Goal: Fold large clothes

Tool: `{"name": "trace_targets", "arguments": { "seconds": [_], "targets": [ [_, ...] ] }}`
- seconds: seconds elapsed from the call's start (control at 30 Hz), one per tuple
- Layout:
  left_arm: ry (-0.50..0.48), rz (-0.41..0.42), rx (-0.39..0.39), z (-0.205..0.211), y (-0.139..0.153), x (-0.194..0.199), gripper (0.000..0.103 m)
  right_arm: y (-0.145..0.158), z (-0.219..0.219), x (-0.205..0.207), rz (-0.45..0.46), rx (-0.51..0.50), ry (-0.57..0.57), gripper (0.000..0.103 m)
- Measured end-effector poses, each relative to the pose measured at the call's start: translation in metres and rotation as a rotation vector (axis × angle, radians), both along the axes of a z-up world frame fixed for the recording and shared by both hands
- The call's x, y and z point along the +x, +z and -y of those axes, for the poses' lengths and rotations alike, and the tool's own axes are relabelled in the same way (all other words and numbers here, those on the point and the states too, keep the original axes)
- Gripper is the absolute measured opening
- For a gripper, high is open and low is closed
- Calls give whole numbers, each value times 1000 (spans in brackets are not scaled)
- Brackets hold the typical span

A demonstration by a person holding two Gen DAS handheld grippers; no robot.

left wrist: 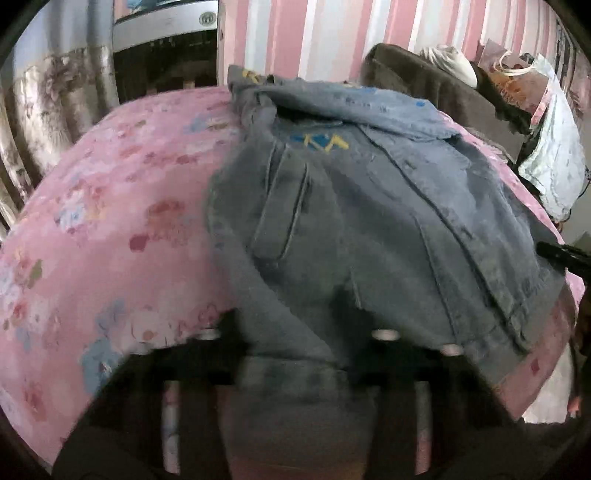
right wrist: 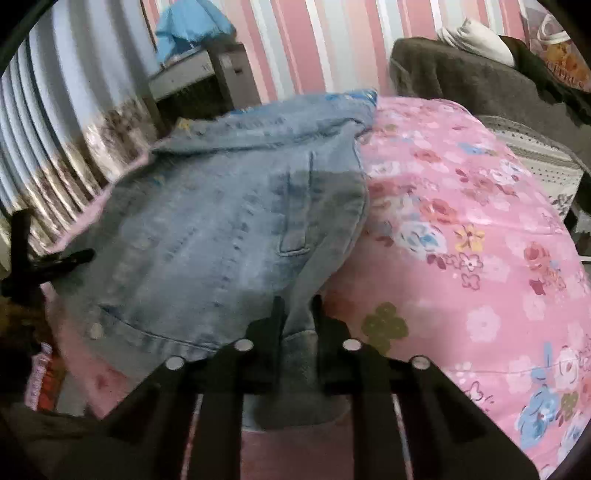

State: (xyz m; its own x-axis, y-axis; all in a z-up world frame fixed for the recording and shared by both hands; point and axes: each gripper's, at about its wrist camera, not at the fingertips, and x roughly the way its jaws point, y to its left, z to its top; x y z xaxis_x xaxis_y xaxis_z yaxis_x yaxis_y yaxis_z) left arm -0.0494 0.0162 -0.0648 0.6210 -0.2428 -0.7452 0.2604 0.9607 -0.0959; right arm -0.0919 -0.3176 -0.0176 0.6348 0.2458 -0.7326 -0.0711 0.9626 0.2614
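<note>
Nearest you in the right wrist view, your right tongs (right wrist: 297, 306) are pinched on the hem of the denim jacket (right wrist: 221, 229), cloth caught between the two black fingers. In the left wrist view your left tongs (left wrist: 291, 328) are blurred, with denim bunched across and between the fingers; they appear clamped on the same hem, though the blur leaves some doubt.

The jacket lies partly folded on the bed, over the pink floral bedspread (left wrist: 110, 206). The left view shows bare bedspread on the jacket's left side, the right view on its right side.

Only the left view shows blue and yellow lettering (left wrist: 321, 142) on the jacket's upper panel; it is too smeared to read. A black finger of the other tool pokes in at each view's outer edge.

Farther off, beyond the bed's far edge, the right view shows a blue cloth (right wrist: 188, 29) on a grey stand. Both views show a dark brown sofa (right wrist: 480, 85) against the pink striped wall (left wrist: 295, 37).
</note>
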Motion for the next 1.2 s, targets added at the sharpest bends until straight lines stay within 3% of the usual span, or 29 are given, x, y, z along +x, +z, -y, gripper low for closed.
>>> {"name": "trace_targets", "arguments": {
  "seconds": [0.07, 0.2, 0.3, 0.57, 0.73, 0.93, 1.07, 1.2],
  "targets": [
    [-1, 3, -61, -6, 9, -4, 12, 12, 3, -8, 27, 30, 7, 13],
    [-2, 75, -55, -11, 42, -28, 10, 38, 11, -25, 76, 59, -7, 12],
    [17, 79, -91, -17, 54, -31, 10, 52, 7, -28, 127, 59, -13, 12],
    [22, 172, -79, -9, 86, 10, 10, 99, -1, 22, 263, 48, -29, 12],
    [10, 186, -105, -10, 107, 78, 12, 120, -4, 81, 306, 84, -19, 12],
    [-8, 172, -78, 7, 125, 167, 12, 135, 4, 174, 301, 101, -36, 12],
    [20, 140, -74, 16, 126, 242, 13, 122, 21, 248, 254, 107, -86, 12],
    [50, 58, -58, 17, 101, 319, 16, 91, 29, 312, 159, 61, -106, 13]
  ]
}}
